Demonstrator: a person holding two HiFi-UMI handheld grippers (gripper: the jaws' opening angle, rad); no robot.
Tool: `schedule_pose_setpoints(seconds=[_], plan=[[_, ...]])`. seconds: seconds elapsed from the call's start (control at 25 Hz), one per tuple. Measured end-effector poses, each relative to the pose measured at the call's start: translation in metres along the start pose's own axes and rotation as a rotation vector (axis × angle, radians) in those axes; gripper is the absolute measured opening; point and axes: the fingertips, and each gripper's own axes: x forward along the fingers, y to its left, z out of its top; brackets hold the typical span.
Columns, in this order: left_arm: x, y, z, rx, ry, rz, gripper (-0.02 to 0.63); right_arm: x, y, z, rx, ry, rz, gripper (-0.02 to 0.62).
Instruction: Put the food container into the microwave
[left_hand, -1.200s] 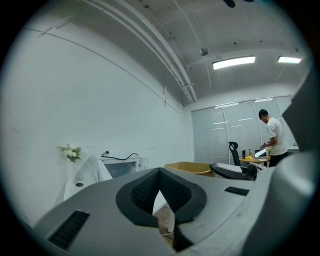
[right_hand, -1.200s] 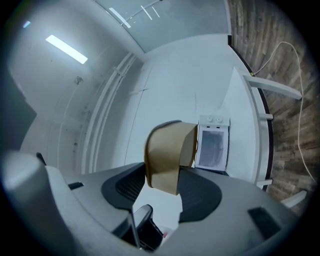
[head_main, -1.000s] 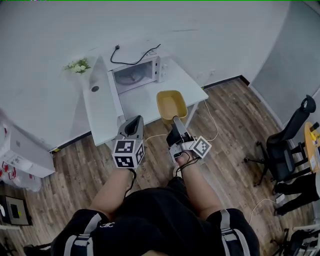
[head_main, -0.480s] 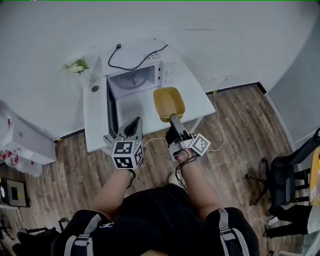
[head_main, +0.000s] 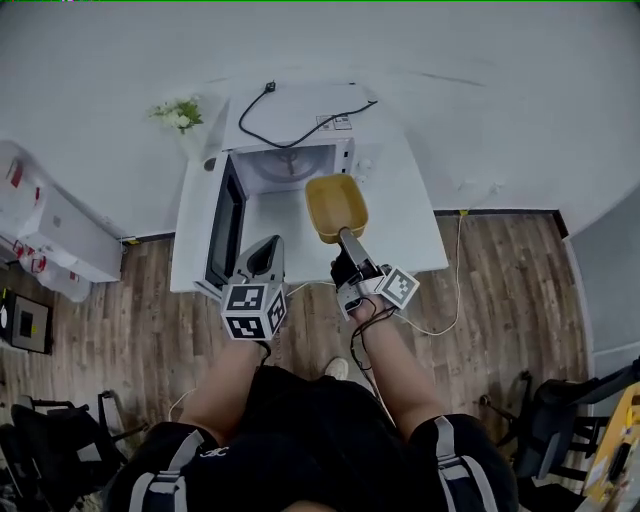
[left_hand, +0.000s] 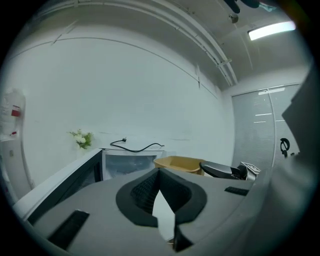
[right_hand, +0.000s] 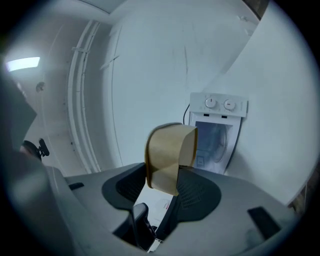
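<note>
Now the person has stepped in close: a second ago the food container (head_main: 336, 205) hung out over the front edge of the worktop (head_main: 412, 235), and it has since come forward to the middle, just before the mouth of the microwave (head_main: 290, 165), which stands along the back edge toward the left corner. The door (head_main: 222, 225) is swung wide to the left, so the cavity is clear to enter; by my judgement the carry is nearly over and only the last push inward and the setting down remain. The container is not yet inside. The right hand-held gripper (head_main: 343, 237) is clenched on the container's near wall, its jaws closed down to the thickness of that thin yellow wall, and the container is borne in the air, off the worktop. The left hand-held gripper (head_main: 262, 248) hovers near the front edge beside the door, its jaws drawn together with nothing between them.
</note>
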Motion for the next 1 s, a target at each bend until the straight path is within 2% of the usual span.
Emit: schedule_pose_setpoints(seconds=[0.12, 0.36, 0.64, 1.0], plan=[[0.010, 0.008, -0.006, -0.010, 0.015, 0.048, 0.006, 0.014, -0.018, 0.006, 0.040, 0.034, -0.007, 0.196], [0.035, 0.030, -0.012, -0.015, 0.035, 0.089, 0.006, 0.047, -0.059, 0.010, 0.059, 0.081, -0.021, 0.196], [0.074, 0.065, -0.011, -0.027, 0.046, 0.108, 0.006, 0.103, -0.111, 0.020, 0.080, 0.094, -0.045, 0.196], [0.115, 0.098, -0.008, -0.026, 0.064, 0.117, 0.006, 0.173, -0.178, 0.034, 0.103, 0.087, -0.117, 0.196]])
